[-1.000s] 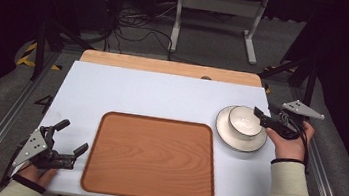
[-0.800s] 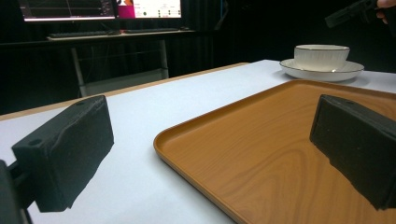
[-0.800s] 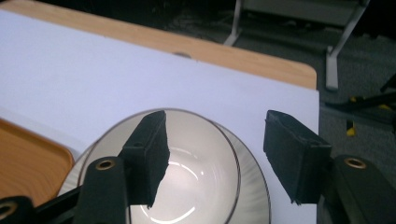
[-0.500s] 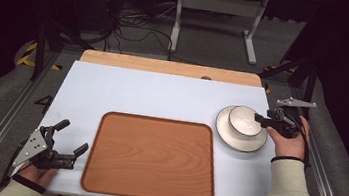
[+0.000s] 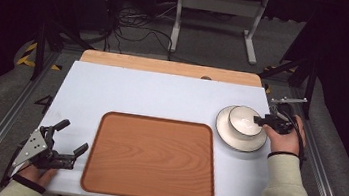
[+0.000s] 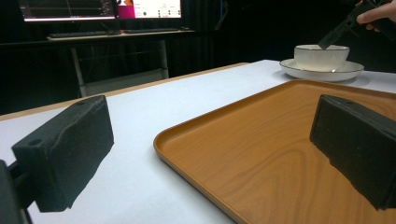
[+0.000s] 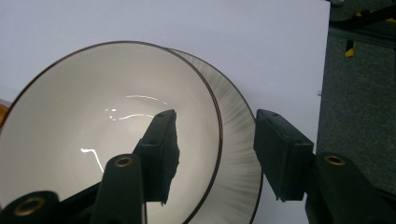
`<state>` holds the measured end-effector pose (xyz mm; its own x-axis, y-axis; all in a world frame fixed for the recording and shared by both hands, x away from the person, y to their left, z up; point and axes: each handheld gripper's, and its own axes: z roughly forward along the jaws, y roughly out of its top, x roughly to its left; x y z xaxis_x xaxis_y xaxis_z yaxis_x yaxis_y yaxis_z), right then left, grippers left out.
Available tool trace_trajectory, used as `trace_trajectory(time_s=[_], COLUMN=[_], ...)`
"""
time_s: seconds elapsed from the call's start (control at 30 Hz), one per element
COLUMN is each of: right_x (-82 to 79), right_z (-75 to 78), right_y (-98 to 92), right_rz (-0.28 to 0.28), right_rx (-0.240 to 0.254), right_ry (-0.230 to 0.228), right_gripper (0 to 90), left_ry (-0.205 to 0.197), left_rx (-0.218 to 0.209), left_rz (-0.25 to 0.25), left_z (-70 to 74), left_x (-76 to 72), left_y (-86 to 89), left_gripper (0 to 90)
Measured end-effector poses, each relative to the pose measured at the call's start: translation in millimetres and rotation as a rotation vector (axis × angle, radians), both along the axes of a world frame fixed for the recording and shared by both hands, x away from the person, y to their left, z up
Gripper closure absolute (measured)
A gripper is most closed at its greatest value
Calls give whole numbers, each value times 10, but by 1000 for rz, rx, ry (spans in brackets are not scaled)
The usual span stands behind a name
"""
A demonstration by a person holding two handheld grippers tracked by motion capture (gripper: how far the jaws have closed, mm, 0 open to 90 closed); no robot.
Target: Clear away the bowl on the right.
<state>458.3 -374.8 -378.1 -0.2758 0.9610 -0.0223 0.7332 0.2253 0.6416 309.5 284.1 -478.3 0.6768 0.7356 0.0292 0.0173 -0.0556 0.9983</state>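
At the right edge of the counter, the right gripper (image 5: 264, 120) straddles the near rim of a white bowl (image 5: 245, 121), its jaws spread apart: in the right gripper view one jaw sits inside the bowl (image 7: 112, 135) and the other outside over the plate, with the dark-edged rim between them and not yet pinched. The bowl stands on a white plate (image 5: 239, 141) with a fine ribbed border (image 7: 238, 154), and both rest on the white counter (image 5: 152, 95) near its right side. Just left of the plate lies a large wooden tray (image 5: 151, 156) with rounded corners, flat and bare. Beyond the tray's left edge, at the counter's near left corner, the left gripper (image 5: 69, 139) rests low in a hand, its jaws released wide; in the left gripper view one jaw hangs over the white counter and the other over the tray (image 6: 280, 154), gripping nothing. Behind the counter a light wooden strip (image 5: 166, 67) runs along its far edge, and cables lie on the grey floor (image 5: 135, 32).
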Motion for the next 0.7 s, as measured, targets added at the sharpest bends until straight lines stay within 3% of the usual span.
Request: trace_trajectory(time_s=[0.43, 0.7], right_x=[107, 159], right_z=[-134, -198], right_y=[-27, 11], right_rz=[-40, -72], right_rx=[14, 32], right_ry=[93, 144], right_gripper=[592, 720], left_ry=[0, -1], left_rx=[-1, -1], left_rz=[0, -1], left_z=[0, -1], left_x=[-1, -1], left_y=[1, 1], left_gripper=[2, 2])
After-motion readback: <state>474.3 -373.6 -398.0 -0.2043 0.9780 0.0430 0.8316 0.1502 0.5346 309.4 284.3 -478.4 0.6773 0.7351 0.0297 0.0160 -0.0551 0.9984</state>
